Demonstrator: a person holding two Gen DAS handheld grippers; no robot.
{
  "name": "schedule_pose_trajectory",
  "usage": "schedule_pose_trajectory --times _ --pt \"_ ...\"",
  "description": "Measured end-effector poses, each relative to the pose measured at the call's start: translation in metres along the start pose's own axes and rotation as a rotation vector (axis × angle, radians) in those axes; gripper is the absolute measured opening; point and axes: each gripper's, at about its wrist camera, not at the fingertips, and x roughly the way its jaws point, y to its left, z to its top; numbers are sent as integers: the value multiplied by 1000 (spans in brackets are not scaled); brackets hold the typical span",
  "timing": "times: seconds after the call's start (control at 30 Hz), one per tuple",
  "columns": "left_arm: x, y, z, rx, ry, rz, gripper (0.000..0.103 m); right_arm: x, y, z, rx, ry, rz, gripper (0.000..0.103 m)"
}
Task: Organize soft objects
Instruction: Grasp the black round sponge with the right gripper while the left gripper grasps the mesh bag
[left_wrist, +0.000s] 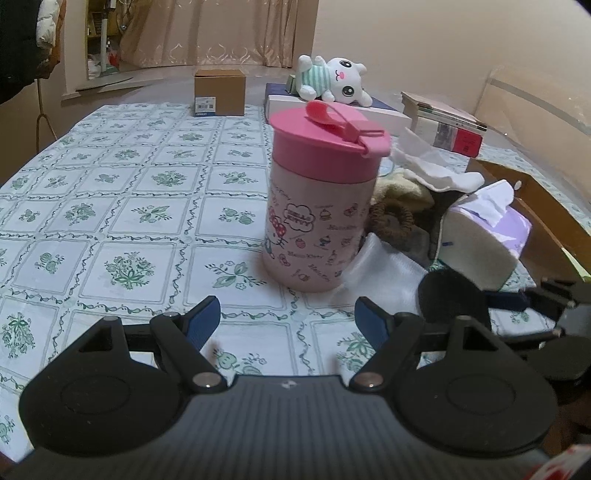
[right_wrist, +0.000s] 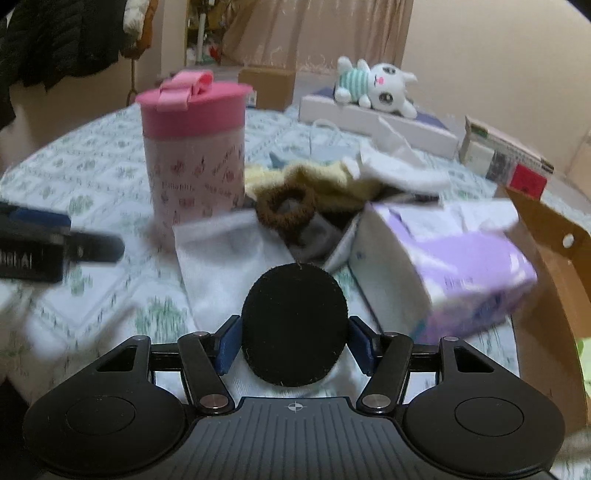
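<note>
1. The left gripper (left_wrist: 288, 317) hovers over the bare surface (left_wrist: 110, 206), jaws spread and empty, probably waiting its turn.
2. A pink cup (left_wrist: 317, 206) stands upright, just left of the soft heap.
3. The right gripper (right_wrist: 294, 343) has a black pad (right_wrist: 294, 325) between its jaws; both pads look to touch its edges, so it seems pinched for lifting off the white sock (right_wrist: 221, 258).
4. A brown scrunchie (right_wrist: 286, 208), cloths and a tissue box (right_wrist: 443, 266) crowd behind, unsorted.

A black round pad (right_wrist: 294, 325) is clasped between the right gripper's (right_wrist: 294, 343) blue fingers (right_wrist: 228, 341) (over a white cloth (right_wrist: 218, 266)).
</note>
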Motion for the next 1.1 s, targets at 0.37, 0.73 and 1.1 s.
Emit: schedule_pose_trajectory --times 0.37,0.73,1.1 --pt "-13 0 1 -21 -3 -6 78 -19 -1 -14 144 41 191 60" --pt "0 -30 -12 -26 105 -117 79 -65 -52 -20 219 -50 69 60" --pt "29 -77 -24 -36 189 -169 89 -78 -85 -44 285 -51 12 60"
